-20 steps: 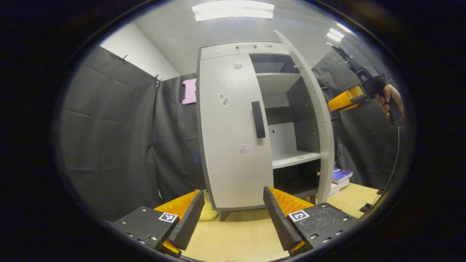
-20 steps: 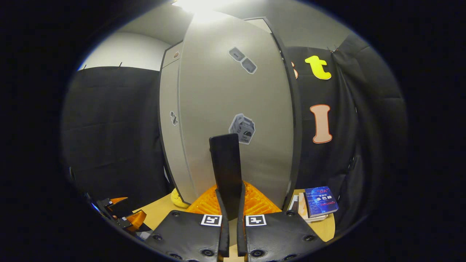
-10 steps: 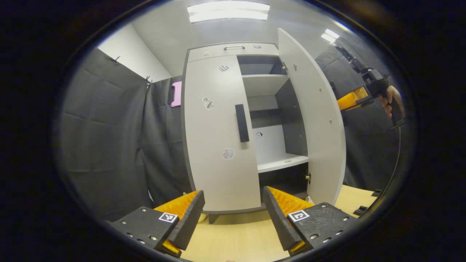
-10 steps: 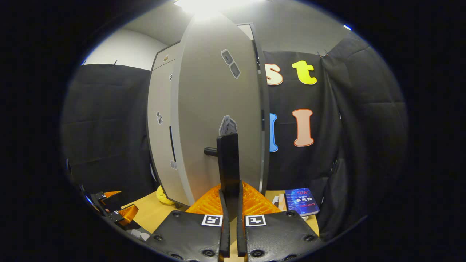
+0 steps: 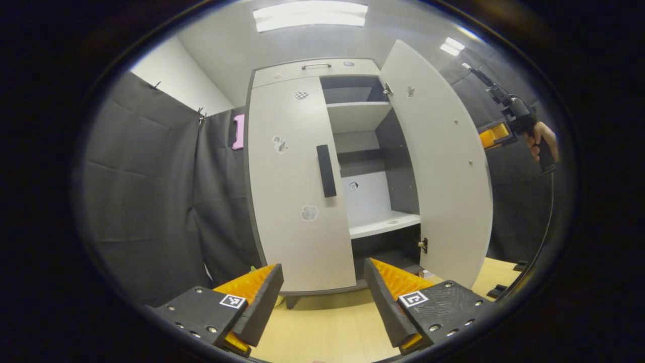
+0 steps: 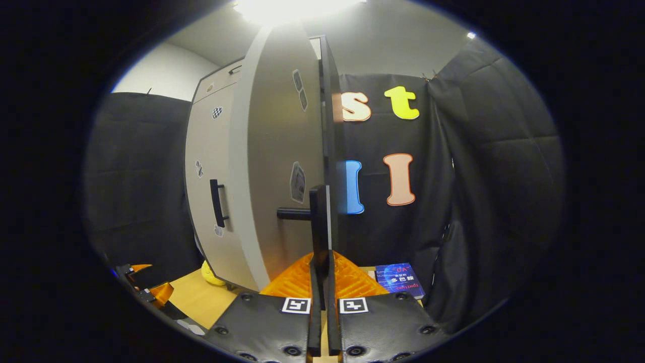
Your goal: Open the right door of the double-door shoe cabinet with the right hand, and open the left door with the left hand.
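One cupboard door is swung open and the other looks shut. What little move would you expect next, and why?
Probably the left gripper moves forward and up toward the black bar handle on the closed grey left door. Its fingers are spread wide with nothing between them, low over the wooden table, while the right gripper is clamped on the open right door's black handle.
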`<state>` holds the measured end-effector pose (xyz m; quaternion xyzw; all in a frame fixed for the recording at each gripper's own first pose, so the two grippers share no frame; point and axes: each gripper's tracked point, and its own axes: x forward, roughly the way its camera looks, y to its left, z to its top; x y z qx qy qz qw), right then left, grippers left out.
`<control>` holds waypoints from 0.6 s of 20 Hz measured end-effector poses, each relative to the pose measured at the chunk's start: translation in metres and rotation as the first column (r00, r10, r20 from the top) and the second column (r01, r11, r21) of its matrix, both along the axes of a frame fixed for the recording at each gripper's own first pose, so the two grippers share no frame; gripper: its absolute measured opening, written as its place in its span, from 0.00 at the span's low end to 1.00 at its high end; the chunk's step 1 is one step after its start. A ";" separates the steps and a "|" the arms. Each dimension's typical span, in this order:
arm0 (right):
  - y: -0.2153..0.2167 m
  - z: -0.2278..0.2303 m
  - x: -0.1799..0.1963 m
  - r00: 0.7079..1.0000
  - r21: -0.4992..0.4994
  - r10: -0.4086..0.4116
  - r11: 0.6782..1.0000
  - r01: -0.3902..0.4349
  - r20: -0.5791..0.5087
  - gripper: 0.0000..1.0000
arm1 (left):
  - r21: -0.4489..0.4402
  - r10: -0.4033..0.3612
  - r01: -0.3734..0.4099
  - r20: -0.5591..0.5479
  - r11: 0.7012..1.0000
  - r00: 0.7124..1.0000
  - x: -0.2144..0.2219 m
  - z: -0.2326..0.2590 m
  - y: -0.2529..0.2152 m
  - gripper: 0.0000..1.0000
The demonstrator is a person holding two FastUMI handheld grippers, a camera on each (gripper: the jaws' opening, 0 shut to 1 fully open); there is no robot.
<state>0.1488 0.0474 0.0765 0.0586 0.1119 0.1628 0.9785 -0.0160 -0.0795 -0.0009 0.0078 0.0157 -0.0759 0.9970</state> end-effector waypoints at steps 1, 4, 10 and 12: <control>-0.002 0.000 0.001 1.000 -0.007 -0.007 1.000 0.007 0.004 0.07 | 0.002 -0.001 0.001 0.000 1.000 1.000 0.001 0.001 -0.002 0.94; -0.006 0.000 0.001 0.999 -0.017 -0.036 0.999 0.036 0.013 0.07 | -0.007 0.000 0.000 0.000 1.000 1.000 0.006 0.005 -0.001 0.94; -0.024 -0.002 -0.006 0.996 -0.073 -0.084 0.994 0.087 0.036 0.29 | -0.018 -0.002 0.002 0.012 1.000 1.000 0.035 0.022 0.000 0.94; -0.027 -0.003 -0.010 0.994 -0.069 -0.100 0.992 0.103 0.036 0.53 | -0.021 -0.012 0.012 0.018 1.000 1.000 0.051 0.031 -0.003 0.94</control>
